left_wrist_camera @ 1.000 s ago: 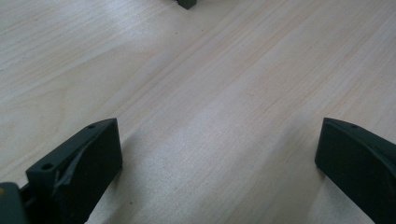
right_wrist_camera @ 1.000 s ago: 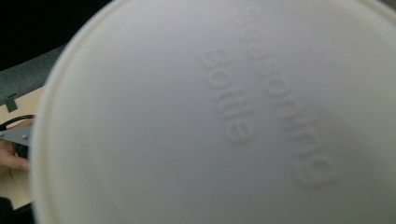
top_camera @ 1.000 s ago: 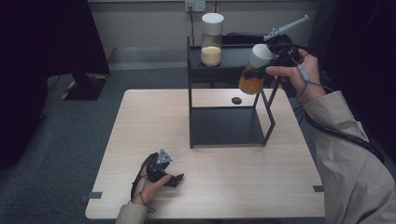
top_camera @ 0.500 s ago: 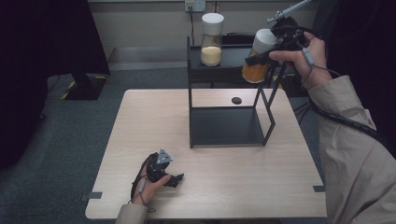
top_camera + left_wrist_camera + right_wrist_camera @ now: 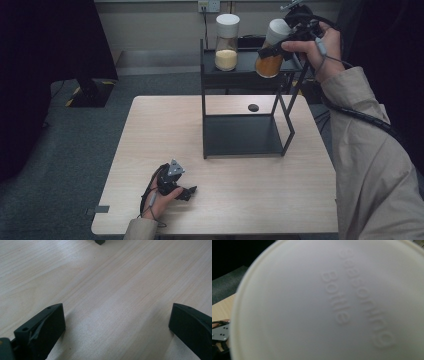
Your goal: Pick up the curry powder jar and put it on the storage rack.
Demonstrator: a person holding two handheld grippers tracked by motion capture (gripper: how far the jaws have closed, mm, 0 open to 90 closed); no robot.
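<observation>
My right gripper (image 5: 281, 46) is shut on a seasoning bottle (image 5: 269, 65) with orange contents and a white lid. It holds the bottle tilted in the air at the right end of the black rack's top shelf (image 5: 247, 76). Up close in the right gripper view is the lid (image 5: 332, 302), embossed "Seasoning Bottle". A second jar (image 5: 226, 47) with pale yellow contents stands upright on that shelf. My left gripper (image 5: 188, 192) rests on the wooden table (image 5: 150, 130) near its front edge. Its jaws stand wide open in the left gripper view (image 5: 116, 325) over bare wood.
The rack's lower shelf (image 5: 242, 136) is bare. A small black disc (image 5: 253, 107) lies on the table behind the rack. Dark furniture stands at the left, and grey carpet surrounds the table. The left gripper's grey plate (image 5: 220, 332) peeks past the lid.
My right gripper has lifted the orange bottle from below the top shelf's edge up to shelf height. The left gripper has stayed put.
</observation>
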